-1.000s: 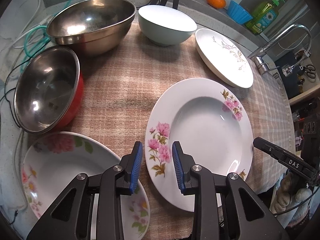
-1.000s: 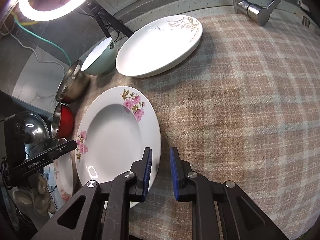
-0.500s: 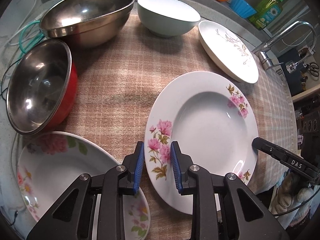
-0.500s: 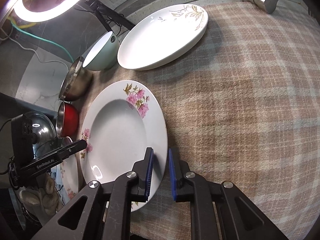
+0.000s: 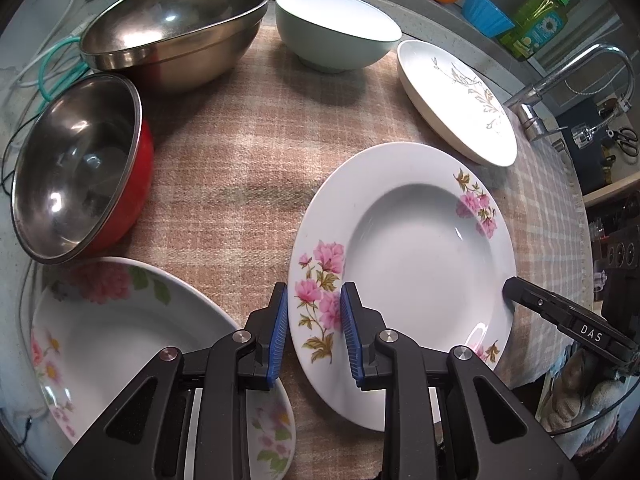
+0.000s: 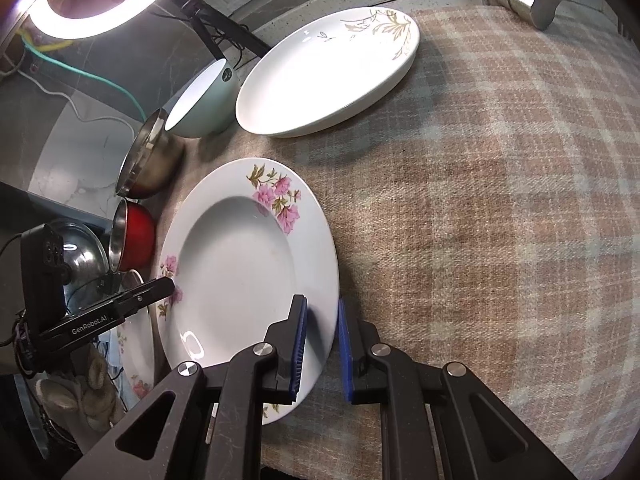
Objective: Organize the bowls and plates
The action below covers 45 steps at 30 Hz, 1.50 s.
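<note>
Left gripper [image 5: 314, 330]: clamped on the pink-flowered white plate [image 5: 416, 256]'s left rim.
Right gripper [image 6: 322, 346]: clamped on its right rim.
Lift: raise both together, level.

— That cloth [image 5: 248, 168] is a faded plaid, tan and pink crossed with grey-green lines.

— And the middle plate [image 5: 404, 264] is white with pink blossoms and olive leaves on the rim. The far plate [image 5: 456, 100] is white too, with thin golden-brown sprigs.

— The bowls? One pale mint bowl [image 5: 336, 36], white inside. One plain steel bowl [image 5: 176, 32]. One red bowl [image 5: 80, 168], steel within.

— Blue pads [image 5: 280, 340] on black grippers.
</note>
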{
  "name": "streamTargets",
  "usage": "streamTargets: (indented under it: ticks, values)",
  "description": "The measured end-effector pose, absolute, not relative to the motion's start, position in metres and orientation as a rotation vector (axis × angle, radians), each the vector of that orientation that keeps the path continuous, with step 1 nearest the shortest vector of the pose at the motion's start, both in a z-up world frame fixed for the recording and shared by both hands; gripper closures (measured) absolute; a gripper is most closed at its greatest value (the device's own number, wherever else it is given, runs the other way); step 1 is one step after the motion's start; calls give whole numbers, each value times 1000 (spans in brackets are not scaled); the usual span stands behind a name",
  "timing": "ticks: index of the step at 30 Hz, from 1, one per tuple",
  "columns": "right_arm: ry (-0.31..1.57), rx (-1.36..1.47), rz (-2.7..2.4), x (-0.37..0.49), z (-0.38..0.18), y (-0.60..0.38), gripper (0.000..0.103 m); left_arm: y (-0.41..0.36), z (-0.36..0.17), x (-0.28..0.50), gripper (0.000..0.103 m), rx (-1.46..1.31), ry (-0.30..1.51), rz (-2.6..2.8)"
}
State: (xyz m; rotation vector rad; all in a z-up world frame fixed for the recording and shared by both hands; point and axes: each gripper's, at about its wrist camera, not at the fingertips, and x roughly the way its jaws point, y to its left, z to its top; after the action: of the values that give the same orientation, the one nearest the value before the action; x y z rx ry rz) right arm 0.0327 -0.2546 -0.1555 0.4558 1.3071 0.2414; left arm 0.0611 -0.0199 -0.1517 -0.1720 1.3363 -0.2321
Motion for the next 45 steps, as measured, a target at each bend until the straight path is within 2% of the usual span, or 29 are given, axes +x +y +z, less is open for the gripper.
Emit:
streamTargets:
  ticks: [45]
  values:
    - [1310, 436, 143, 1, -150, -298, 88, -59, -149, 29, 79, -143, 1371, -326]
